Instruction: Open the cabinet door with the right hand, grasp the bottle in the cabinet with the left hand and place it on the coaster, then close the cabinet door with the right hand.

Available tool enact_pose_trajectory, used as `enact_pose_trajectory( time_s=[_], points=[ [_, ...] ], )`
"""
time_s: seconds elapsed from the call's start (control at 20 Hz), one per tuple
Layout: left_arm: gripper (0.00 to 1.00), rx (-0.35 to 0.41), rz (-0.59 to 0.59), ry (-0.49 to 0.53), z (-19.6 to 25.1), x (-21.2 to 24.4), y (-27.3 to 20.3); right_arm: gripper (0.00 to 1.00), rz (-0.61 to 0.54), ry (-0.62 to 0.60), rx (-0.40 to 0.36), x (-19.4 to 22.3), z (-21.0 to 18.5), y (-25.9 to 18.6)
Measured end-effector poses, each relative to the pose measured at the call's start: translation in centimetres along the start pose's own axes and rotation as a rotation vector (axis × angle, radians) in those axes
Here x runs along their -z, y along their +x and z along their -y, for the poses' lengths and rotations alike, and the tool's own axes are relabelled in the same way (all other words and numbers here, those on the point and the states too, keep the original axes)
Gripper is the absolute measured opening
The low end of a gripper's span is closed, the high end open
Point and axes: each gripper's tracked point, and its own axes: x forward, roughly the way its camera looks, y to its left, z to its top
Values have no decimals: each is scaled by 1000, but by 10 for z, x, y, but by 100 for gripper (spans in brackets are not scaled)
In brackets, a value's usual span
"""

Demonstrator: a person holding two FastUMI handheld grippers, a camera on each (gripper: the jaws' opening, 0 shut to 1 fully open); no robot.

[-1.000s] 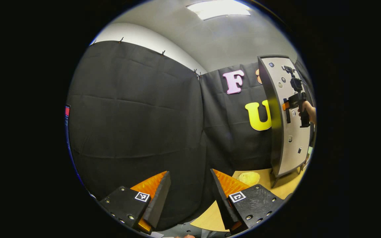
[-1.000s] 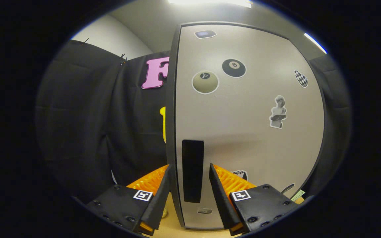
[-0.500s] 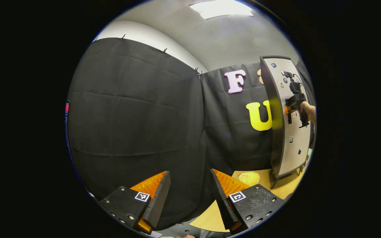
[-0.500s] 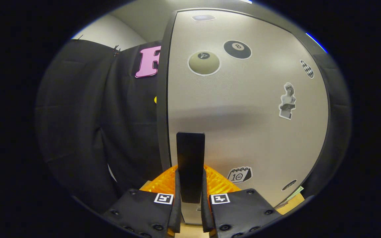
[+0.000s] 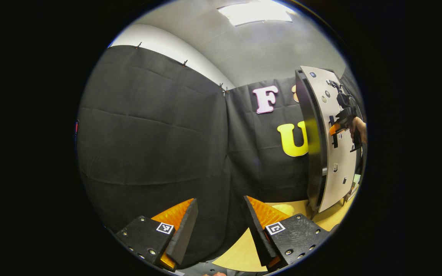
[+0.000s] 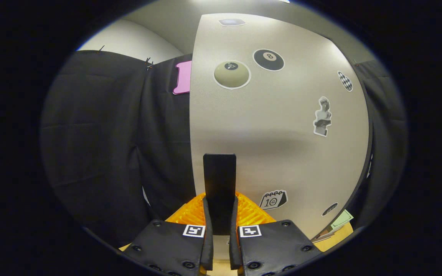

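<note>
the right gripper (image 6: 219,245) is clamped on the cabinet door's handle (image 6: 219,184), a dark upright bar whose long axis runs vertically, with one finger pressed against each of its side faces. the handle sits close to the free edge of the cabinet door (image 6: 282,126), a pale panel carrying stickers, among them two billiard balls and a small bust. in the left gripper view the right gripper (image 5: 335,128) and the hand (image 5: 358,128) holding it are seen farther off at the door's front, and the door (image 5: 334,153) stands slightly ajar from the dark cabinet body (image 5: 313,153), a narrow gap showing along the handle side. the hinge looks to be on the side away from the handle, so the pull should be toward the person and swing outward around that far edge.

the left gripper (image 5: 221,230) has its fingers spread apart and holds nothing; it hovers low over the wooden bench (image 5: 240,255), well apart from the cabinet, which lies to its right. a pale round coaster (image 5: 284,209) lies on the bench near the cabinet's foot, just past the left gripper's fingertip. the bottle is hidden; judging by the task it is inside the cabinet, behind the door, so the opening must widen before the left gripper can reach in.
</note>
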Motion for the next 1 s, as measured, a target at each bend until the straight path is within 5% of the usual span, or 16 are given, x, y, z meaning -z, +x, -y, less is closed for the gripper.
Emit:
enact_pose_trajectory(
  time_s=[0.7,1.0],
  points=[
    [69,199,49,-24,90,-19,14,18,32,53,-29,10,28,-94],
    [69,285,50,-53,127,-19,18,18,30,73,11,11,38,-99]
  ],
)
